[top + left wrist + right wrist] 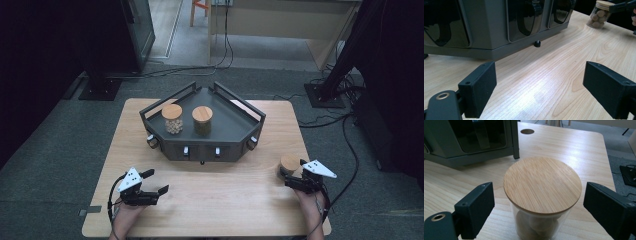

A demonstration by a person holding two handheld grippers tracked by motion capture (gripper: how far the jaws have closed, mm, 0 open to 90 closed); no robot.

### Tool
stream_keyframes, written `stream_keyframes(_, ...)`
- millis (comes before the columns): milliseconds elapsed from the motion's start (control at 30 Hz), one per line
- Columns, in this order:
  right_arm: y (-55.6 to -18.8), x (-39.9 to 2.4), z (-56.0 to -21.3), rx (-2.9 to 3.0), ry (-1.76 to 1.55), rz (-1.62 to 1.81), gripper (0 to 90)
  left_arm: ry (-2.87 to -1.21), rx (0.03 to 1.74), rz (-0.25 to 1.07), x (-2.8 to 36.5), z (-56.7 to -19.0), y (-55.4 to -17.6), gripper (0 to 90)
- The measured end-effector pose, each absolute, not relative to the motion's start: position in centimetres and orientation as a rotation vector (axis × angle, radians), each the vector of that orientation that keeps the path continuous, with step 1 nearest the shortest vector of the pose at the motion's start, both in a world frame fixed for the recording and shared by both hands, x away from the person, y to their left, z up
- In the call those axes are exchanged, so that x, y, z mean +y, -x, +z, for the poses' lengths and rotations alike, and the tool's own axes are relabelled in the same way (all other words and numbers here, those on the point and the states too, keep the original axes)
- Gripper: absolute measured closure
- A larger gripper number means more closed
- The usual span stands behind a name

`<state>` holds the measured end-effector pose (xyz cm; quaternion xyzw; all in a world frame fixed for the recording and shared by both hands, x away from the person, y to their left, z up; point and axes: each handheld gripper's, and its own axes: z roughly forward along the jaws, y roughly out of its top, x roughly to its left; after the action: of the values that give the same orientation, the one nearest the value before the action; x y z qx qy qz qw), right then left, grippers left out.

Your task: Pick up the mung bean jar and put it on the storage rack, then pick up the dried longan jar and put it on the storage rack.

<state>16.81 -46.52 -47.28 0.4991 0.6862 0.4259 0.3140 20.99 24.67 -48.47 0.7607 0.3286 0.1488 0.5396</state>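
Left gripper (156, 191) hovering near-left over table (225, 200), jaws spread, empty | one dark tray (230, 127) sitting center-far, carrying two lidded jars | right gripper (537, 205) straddling third jar (541, 195) near-right, jaws spread, not touching

The table (210, 195) is bright, but the room around it is dark. Light glares white on the wood, and nothing looks blurry.
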Motion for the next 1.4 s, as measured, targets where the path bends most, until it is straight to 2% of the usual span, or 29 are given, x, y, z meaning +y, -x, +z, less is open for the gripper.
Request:
stream_keyframes(1067,-17.7,-46.3,-47.8,1.822,-1.354,1.098,10.1,-1.81,0.777,0.354,24.6,-48.5,-21.1,11.6)
stream_keyframes(1400,-18.0,-45.9,-47.9,1.835,-1.352,1.085,19.5,-1.809,0.776,0.355,24.6,-48.5,-21.0,11.6)
